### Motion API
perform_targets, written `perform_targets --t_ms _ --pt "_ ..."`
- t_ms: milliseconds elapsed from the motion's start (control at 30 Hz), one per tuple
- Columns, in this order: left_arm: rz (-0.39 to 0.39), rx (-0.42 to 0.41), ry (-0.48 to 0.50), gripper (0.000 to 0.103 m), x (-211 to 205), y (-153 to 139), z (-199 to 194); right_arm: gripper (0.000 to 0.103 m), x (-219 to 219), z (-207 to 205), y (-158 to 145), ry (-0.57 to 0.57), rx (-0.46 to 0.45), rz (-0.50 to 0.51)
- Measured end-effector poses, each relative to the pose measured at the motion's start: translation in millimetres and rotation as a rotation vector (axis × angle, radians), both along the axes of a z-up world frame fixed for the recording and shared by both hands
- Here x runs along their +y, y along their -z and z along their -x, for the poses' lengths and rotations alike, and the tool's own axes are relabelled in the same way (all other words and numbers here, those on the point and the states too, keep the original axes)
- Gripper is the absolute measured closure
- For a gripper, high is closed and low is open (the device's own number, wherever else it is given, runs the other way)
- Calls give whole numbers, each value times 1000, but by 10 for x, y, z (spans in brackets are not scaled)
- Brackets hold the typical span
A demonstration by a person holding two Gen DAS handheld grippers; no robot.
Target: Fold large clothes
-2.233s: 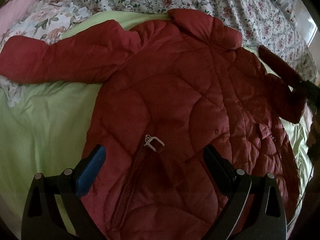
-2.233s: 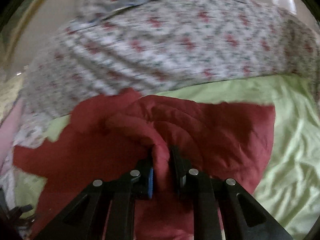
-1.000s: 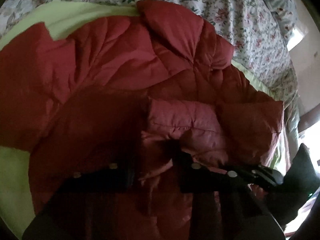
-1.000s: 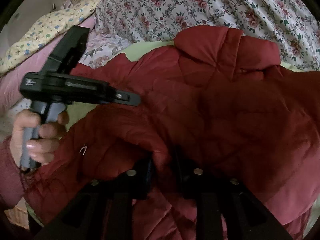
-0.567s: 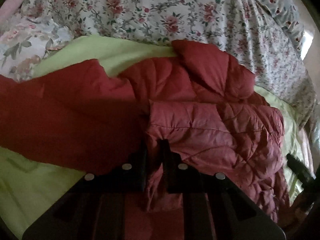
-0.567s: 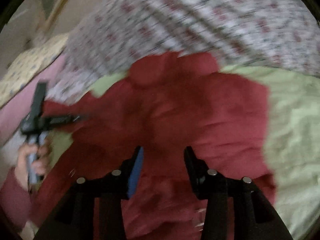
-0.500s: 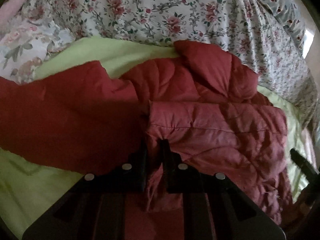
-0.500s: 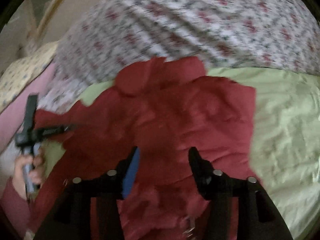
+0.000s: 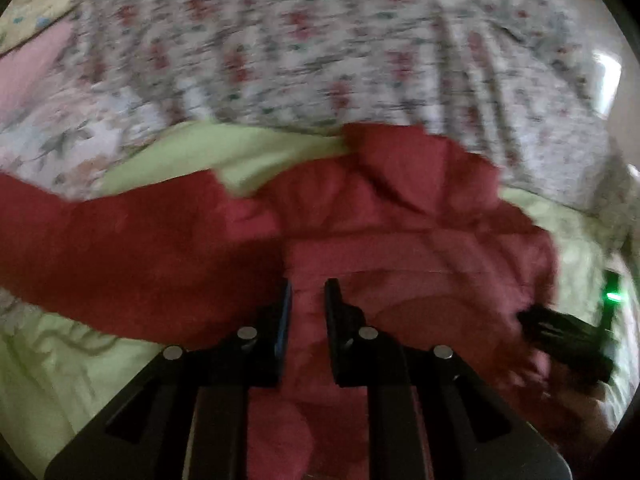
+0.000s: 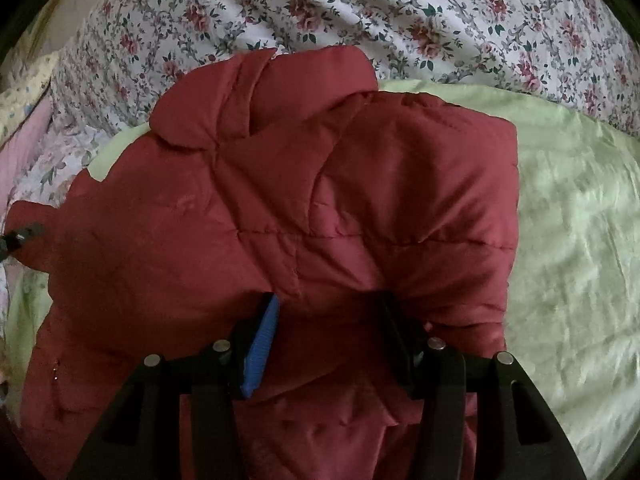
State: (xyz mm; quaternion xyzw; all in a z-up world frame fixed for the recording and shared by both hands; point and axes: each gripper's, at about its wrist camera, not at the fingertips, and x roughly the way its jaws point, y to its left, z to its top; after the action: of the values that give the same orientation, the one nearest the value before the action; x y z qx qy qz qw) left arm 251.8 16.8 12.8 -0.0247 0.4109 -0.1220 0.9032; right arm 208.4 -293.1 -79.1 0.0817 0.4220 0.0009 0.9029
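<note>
With the red jacket spread on the bed, right tongs wide above it and left tongs narrowed around padding, I'd smooth each fold flat.

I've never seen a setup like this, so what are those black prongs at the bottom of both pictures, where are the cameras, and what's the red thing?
There is no robot here. A person holds a two-fingered claw in each hand, and each claw carries a wide-angle camera looking forward along its fingers. The prongs are those fingers.

The blurred picture is from the left claw. The sharp one is from the right claw.

The red thing is a quilted jacket, lying on a green sheet with a floral cover behind it. One sleeve stretches out to the left.

The left claw's fingers are a small gap apart with jacket fabric between them; blur hides whether they grip it. The right claw is open over the jacket, holding nothing.
</note>
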Motion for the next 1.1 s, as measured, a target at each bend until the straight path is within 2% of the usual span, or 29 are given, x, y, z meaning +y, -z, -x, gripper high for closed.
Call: perform_targets --t_ms 67,133,200,267,333,467,567,633,667,733,800,1033,1100 --pt "26 17 74 90 -167 20 -2 50 0 -9 8 4 1 0" --pt "0 25 114 87 -325 73 -37 50 22 -37 6 6 1 9" --pt "-88 40 130 87 -498 227 -75 50 31 -24 11 4 -2 20" --pt "-168 97 120 87 -576 489 -158 50 37 -15 15 4 -5 21" --pt "-198 125 118 86 -548 682 -186 49 31 -19 19 14 1 20" --pt "-178 119 113 85 -420 827 -164 50 38 22 -78 31 10 15" --pt "-182 121 114 85 -415 823 -151 49 60 166 -282 43 -65 -21" --pt "-188 118 112 85 -434 821 -146 48 77 167 -310 51 -66 -8" --pt "-186 119 111 85 -436 835 -172 44 82 127 -261 49 -38 6" --pt "-176 121 113 85 -435 830 -166 44 60 33 -65 50 41 33" --pt "-160 126 117 85 -413 826 -172 44 28 18 38 39 31 24" --pt "-114 146 111 85 -352 809 -182 44 34 25 41 44 35 38" --pt "-91 157 102 81 -313 750 -149 44 24 52 3 50 30 28"
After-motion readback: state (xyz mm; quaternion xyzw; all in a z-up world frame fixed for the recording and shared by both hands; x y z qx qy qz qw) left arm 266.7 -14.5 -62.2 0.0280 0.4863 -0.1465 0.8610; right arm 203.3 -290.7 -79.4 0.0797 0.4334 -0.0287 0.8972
